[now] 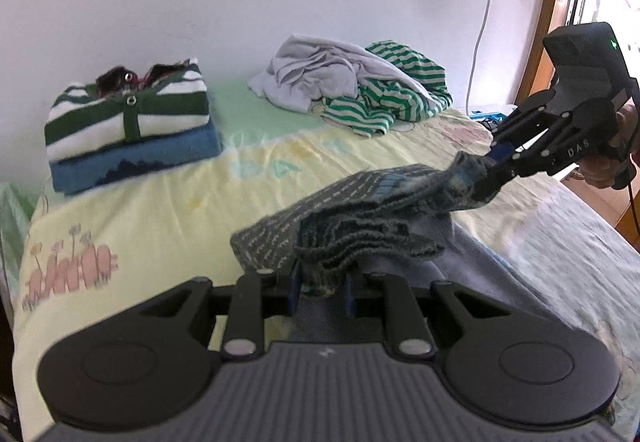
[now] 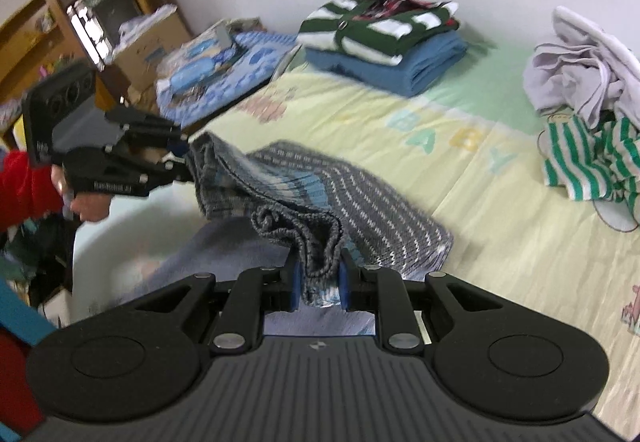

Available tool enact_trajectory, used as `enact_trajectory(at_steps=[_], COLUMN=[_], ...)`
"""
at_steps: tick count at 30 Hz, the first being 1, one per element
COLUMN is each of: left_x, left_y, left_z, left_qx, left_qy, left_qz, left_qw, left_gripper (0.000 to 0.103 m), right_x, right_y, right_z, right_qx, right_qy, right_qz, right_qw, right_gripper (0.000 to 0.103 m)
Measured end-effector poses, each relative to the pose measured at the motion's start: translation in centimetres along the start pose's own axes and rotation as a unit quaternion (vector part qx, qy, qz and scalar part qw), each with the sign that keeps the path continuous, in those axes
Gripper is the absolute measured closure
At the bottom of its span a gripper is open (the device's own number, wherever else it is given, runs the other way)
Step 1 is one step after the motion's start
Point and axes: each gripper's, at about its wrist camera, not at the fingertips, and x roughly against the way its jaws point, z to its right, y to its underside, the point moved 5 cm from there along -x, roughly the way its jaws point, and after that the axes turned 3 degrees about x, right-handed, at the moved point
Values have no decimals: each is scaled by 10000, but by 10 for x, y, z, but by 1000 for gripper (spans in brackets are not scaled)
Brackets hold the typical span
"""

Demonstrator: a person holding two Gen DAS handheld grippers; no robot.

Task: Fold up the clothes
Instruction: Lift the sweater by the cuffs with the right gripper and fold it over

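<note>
A grey knitted sweater [image 1: 352, 226] hangs mid-frame above the bed [image 1: 160, 201], its far part resting there. The left claw [image 1: 320, 292] and right claw [image 2: 319, 288] each pinch an edge. It looks soft, floppy and light; hems give the surest hold.

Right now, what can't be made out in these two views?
- Grey knit garment: motion-blurred and bunched in both views, so its type is unclear.
- Red patterned item on the folded stack: mostly hidden inside the striped cardigan.
- Shelf contents, right wrist view: too small, blurred.
</note>
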Motion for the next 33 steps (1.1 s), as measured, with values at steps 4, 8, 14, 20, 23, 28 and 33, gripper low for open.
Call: enact_trajectory(at_steps=[4,8,14,20,23,28,33], left_x=[8,10,15,23,24,16,10], left_y=[13,24,35,47,55,65,75], left_z=[8,14,23,34,37,36,42], left_qx=[24,123,72,-53,-93,-88,-176], left_qy=[48,123,137,190,192,176,183], left_qz=[-89,-180,-269,-406,-498,-658,-801], left_qw=[9999,9997,9995,9990,9985,9976,9965], left_gripper=[86,86,86,86,86,86,86], right_x=[-2,-4,-7,-10,-11,-17,-20], right_y=[9,17,27,37,42,49,54], right_z=[-11,-20,-33,-44,-47,-51,-55], right_qx=[148,285,451,681,663,704,850], right_qy=[5,8,68,67,41,39,67], right_qz=[-155,-302,-456,-668,-708,-785,-811], right_qw=[9998,9991,9979,9954,9953,9944,9931], right_gripper=[84,84,84,84,84,84,84])
